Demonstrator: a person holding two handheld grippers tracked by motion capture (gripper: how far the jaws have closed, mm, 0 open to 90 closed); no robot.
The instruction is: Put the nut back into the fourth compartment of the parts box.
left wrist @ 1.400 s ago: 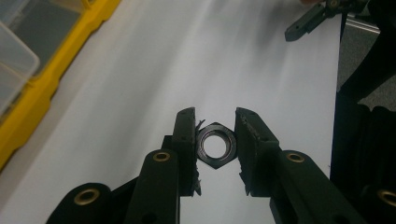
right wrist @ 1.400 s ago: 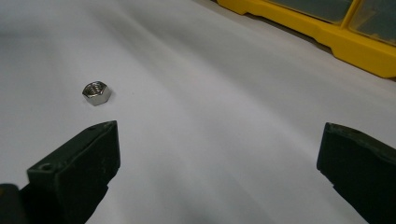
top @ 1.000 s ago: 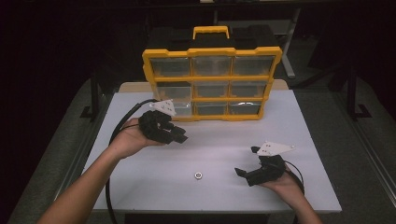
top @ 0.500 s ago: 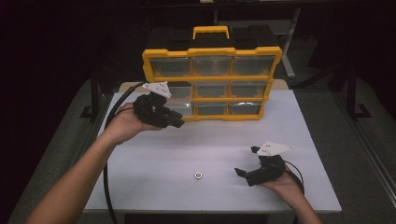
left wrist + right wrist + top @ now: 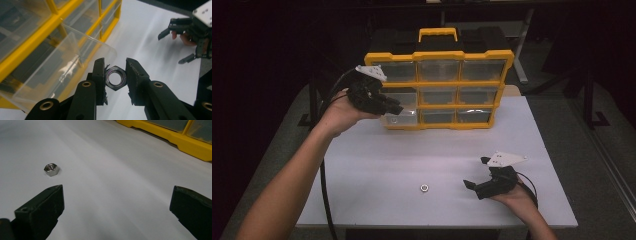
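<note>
My left gripper (image 5: pixel 115 78) is shut on a dark hex nut (image 5: pixel 115 78), pinched flat between its two black pads. In the high view the left gripper (image 5: pixel 393 107) is raised at the left side of the yellow organizer (image 5: pixel 439 55), beside a pulled-out clear drawer (image 5: pixel 62 65) in the lower left column. A second, silver hex nut (image 5: pixel 425 188) lies loose on the white table (image 5: pixel 437 150). My right gripper (image 5: pixel 474 189) rests low near the front right of the table, open, with the silver nut (image 5: pixel 51 169) ahead of its left jaw.
The yellow organizer with several clear drawers stands upright at the back of the table, its handle (image 5: pixel 438 33) on top. A black cable (image 5: pixel 325 185) hangs from the left gripper over the table's left edge. The surroundings beyond the table are dark floor.
The left hand has risen and moved back toward the organizer's lower left drawer with the nut in its jaws. The right hand and the silver nut have stayed put.
</note>
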